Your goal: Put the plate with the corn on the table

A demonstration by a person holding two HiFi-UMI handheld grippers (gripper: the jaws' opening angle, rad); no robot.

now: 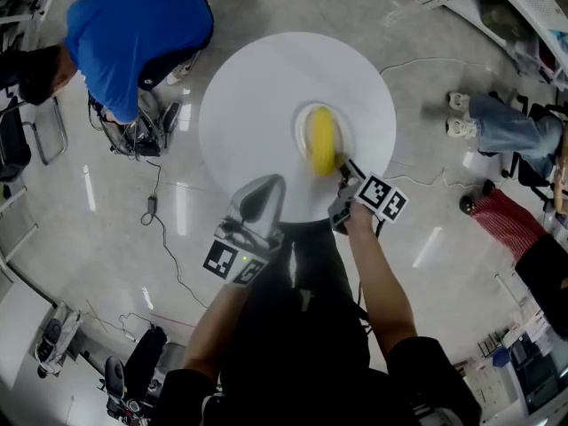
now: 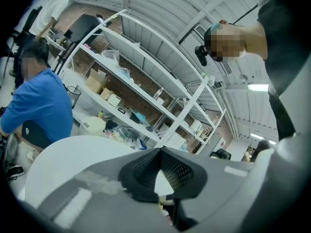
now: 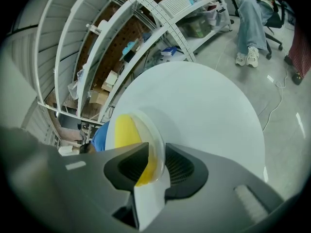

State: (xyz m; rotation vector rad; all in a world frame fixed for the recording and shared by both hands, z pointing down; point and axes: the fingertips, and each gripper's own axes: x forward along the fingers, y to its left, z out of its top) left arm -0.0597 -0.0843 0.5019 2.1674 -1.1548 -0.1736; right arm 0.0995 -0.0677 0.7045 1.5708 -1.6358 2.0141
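Corn [image 1: 321, 138], one yellow cob, lay lengthwise on a small round plate [image 1: 302, 124]. The plate sat flat on the round white table [image 1: 257, 78], right of the table's centre in the head view.

I had the right gripper [image 1: 344, 170] at the plate's lower right edge. In the right gripper view its jaws stood apart with the plate's rim [image 3: 157, 130] running up between them. The cob [image 3: 126, 130] showed just past the left pad, and I could not see either pad pressing on the rim.

The left gripper [image 1: 264, 186] hung over the lower left part of the table, well apart from the plate. In the left gripper view its jaw tips [image 2: 160, 151] met, with nothing between them.

My forearms came up from the bottom of the head view, and each gripper carried its cube with square markers.

Beyond the table, at the upper left of the head view, a person in a blue top [image 1: 133, 34] bent over on the glossy floor. At the right edge a seated person's jeans and white shoes [image 1: 479, 118] showed. A thin cable [image 1: 164, 229] trailed across the floor at lower left. White metal shelving [image 3: 121, 28] holding boxes and bags filled the upper left of the right gripper view.
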